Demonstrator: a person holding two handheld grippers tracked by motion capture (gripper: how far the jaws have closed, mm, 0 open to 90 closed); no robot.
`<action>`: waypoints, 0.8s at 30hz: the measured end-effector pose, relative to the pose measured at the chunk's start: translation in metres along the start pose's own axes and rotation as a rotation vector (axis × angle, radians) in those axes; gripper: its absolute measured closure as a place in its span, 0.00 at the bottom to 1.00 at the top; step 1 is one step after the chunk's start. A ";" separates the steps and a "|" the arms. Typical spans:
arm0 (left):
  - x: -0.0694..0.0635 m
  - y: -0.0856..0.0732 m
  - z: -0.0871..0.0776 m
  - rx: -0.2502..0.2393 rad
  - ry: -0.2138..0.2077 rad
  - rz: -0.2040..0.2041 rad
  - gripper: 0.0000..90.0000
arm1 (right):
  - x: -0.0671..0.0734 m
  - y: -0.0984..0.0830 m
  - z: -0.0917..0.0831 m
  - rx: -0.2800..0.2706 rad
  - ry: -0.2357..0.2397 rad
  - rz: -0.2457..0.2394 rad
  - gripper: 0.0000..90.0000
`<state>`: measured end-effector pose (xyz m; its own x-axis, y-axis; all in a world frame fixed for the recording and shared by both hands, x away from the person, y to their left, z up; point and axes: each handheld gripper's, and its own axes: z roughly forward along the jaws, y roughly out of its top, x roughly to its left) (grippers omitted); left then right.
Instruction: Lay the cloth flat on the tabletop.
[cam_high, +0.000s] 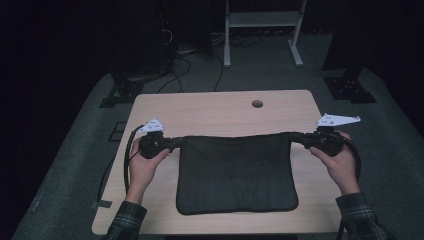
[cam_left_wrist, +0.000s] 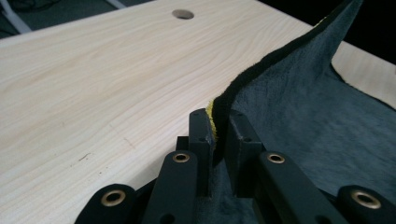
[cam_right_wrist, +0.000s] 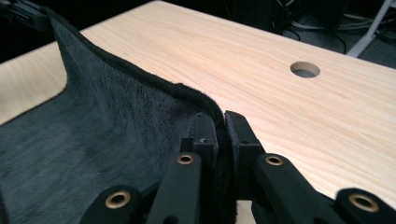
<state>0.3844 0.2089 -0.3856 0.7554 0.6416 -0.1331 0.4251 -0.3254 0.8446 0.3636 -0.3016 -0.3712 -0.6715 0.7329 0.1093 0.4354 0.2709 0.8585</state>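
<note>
The left gripper (cam_left_wrist: 219, 135) is clamped on a corner of a dark grey cloth (cam_left_wrist: 317, 121), its two black jaws pressed close together with the fabric's edge pinched between them; a sliver of yellow shows along that edge at the jaws. The right gripper (cam_right_wrist: 220, 128) bites the opposite corner in the same way, jaws nearly meeting on the thick black hem. In the high view, the left gripper (cam_high: 172, 143) and the right gripper (cam_high: 296, 136) sit at the two far corners of the cloth (cam_high: 235, 175), pulling its far edge taut into a straight line between them.

The cloth's lifted edge rises off the surface at both corners, while the rest lies flat on the light wooden table (cam_high: 220, 112), spread across the middle and near half of the top, its near corners rounded. The person's left hand (cam_high: 145, 162) and right hand (cam_high: 337, 160) grip the tools from the near side, plaid sleeves (cam_high: 127, 220) showing at the bottom.

A round cable hole (cam_high: 257, 103) sits in the table beyond the cloth, well apart from it. Behind the table, a pale metal frame (cam_high: 262, 30) stands on the dim floor among what appear to be loose cables.
</note>
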 end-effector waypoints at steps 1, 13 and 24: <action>0.002 -0.001 0.002 0.004 0.001 -0.005 0.91 | 0.000 0.000 0.000 0.000 0.000 0.000 0.92; 0.030 -0.007 0.037 0.057 0.049 -0.056 0.90 | -0.016 -0.006 0.031 0.041 -0.024 0.014 0.92; 0.050 -0.013 0.059 0.093 0.089 -0.100 0.88 | -0.039 -0.019 0.069 0.072 -0.047 0.096 0.92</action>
<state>0.4455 0.2043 -0.4341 0.6615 0.7319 -0.1636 0.5432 -0.3173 0.7773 0.4231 -0.2928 -0.4261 -0.5965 0.7856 0.1642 0.5393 0.2408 0.8069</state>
